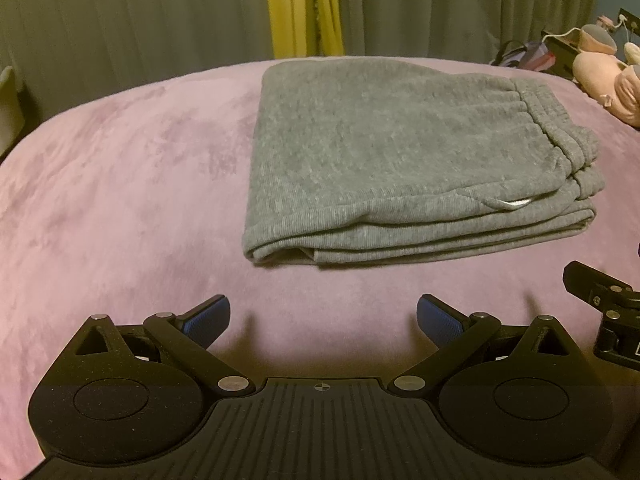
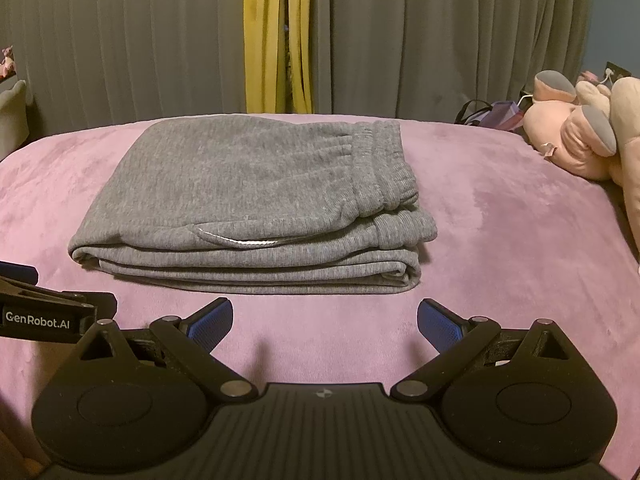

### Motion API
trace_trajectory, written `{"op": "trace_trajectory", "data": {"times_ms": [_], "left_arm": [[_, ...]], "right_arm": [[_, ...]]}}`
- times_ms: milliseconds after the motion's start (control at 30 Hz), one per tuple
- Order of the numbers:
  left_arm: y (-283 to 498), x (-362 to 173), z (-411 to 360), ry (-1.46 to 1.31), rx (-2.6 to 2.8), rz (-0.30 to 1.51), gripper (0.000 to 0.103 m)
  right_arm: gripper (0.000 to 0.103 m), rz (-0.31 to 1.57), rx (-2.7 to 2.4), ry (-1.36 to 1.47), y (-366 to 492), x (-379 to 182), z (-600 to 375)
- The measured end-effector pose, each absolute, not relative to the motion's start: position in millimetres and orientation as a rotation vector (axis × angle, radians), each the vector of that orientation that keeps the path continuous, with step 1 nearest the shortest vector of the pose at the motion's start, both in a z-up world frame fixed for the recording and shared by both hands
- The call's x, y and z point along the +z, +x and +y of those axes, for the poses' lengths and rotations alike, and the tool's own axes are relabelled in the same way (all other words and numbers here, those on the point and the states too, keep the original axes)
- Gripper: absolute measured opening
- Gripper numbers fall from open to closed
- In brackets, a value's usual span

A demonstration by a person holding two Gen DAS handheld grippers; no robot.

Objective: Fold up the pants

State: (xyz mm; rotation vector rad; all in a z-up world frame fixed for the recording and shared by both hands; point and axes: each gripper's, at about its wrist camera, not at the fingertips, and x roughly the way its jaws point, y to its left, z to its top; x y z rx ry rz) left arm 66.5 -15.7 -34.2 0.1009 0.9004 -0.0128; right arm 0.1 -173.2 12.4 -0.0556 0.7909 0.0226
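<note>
— Both claws spread wide, gripping nothing: left claw (image 1: 323, 320) and right claw (image 2: 325, 322) hover above the purple bed (image 2: 500, 240), short of the pants.

— And the grey pants (image 2: 248, 200)?

— Folded in a stacked bundle mid-bed, waistband right. Job looks near done; best only to press the layers flat and square. Curtains (image 2: 120, 40) hang beyond.

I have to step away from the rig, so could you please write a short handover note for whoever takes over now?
Left gripper: open, empty, above the blanket, short of the pants.
Right gripper: open, empty, likewise short of them.
Grey pants: folded into a stacked rectangle on the pink blanket, waistband to the right, touched by neither gripper.
Done: the fold looks complete.
Left: probably nothing; perhaps tidy the white drawstring peeking out.
</note>
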Motion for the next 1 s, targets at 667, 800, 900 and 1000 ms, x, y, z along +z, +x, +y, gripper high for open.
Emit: {"op": "trace_trajectory", "data": {"times_ms": [667, 800, 900, 1000], "left_arm": [[65.4, -34.2, -16.0, 0.102, -0.022, 0.900, 0.103], [65.2, -33.1, -15.4, 0.100, -0.025, 0.898, 0.103], [65.0, -32.9, -15.5, 0.099, -0.026, 0.899, 0.103], [65.0, -33.0, -15.3, 0.098, -0.027, 0.900, 0.103]], "right_arm": [[0.099, 0.795, 0.020, -0.056, 0.2, 10.7, -173.0], [0.099, 0.795, 0.021, -0.058, -0.3, 10.5, -172.9], [0.099, 0.795, 0.020, -0.059, -0.2, 10.3, -172.9], [0.099, 0.798, 0.023, -0.056, -0.2, 10.0, -173.1]]}}
